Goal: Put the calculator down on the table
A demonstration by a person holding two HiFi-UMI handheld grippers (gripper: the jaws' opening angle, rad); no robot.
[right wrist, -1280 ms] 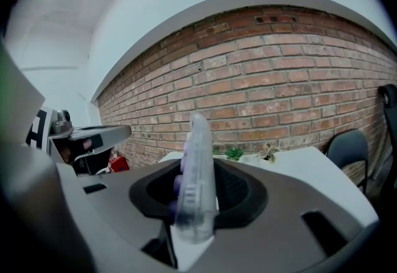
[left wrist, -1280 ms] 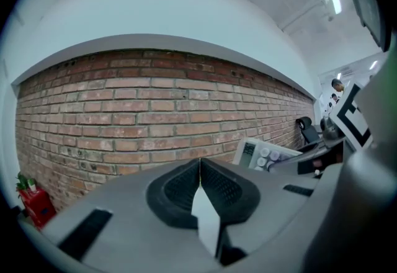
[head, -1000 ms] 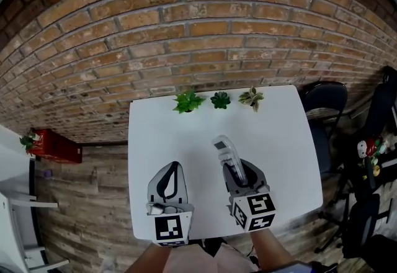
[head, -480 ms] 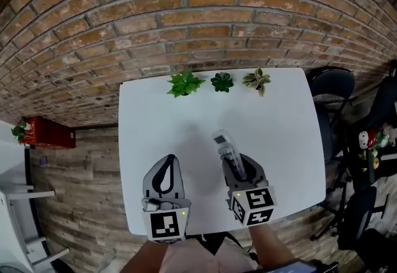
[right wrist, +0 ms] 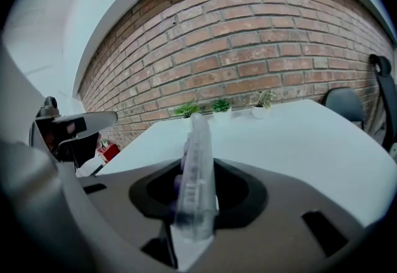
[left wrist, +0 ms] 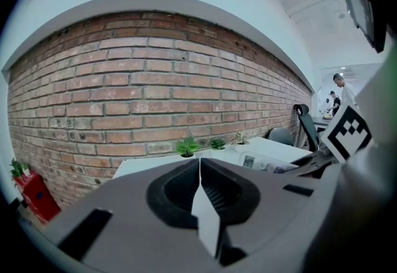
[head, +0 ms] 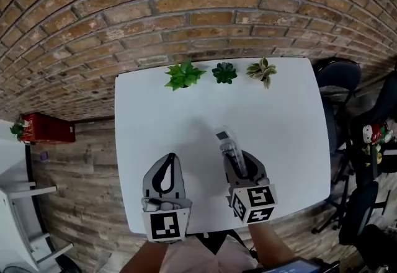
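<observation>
1. Two claws hang over the near half of the table (head: 155,123). The left gripper (head: 169,160) is toward the table's left edge and the right gripper (head: 237,169) is nearer its middle.
2. The left claw is pressed together, pad against pad, with nothing between.
3. The right claw is partly closed and pinches the calculator (head: 226,144) by its near end.
4. The calculator stands on edge. Its free end reaches out past the jaws toward the table's far edge, where three small plants (head: 224,72) stand in a row.
5. It sits above the table's near half, roughly mid-width. I cannot tell from here whether any part of it touches the top.
6. Handling, as I judge it: this is a thin, stiff plastic slab, light enough for one claw. Its casing is smooth, so it could slide in the pads if I loosen too soon.
7. The hold is at one end, which lets the long free part lever on the pads. A grip nearer the middle would be steadier, though this one should do for a short set-down.
8. The pads press on the two broad faces, so keys or the display may be under one of them. I would add no squeeze.
9. To lay it down I would roll the wrist until a broad face is toward the table, rest it there, then spread the claw.
</observation>
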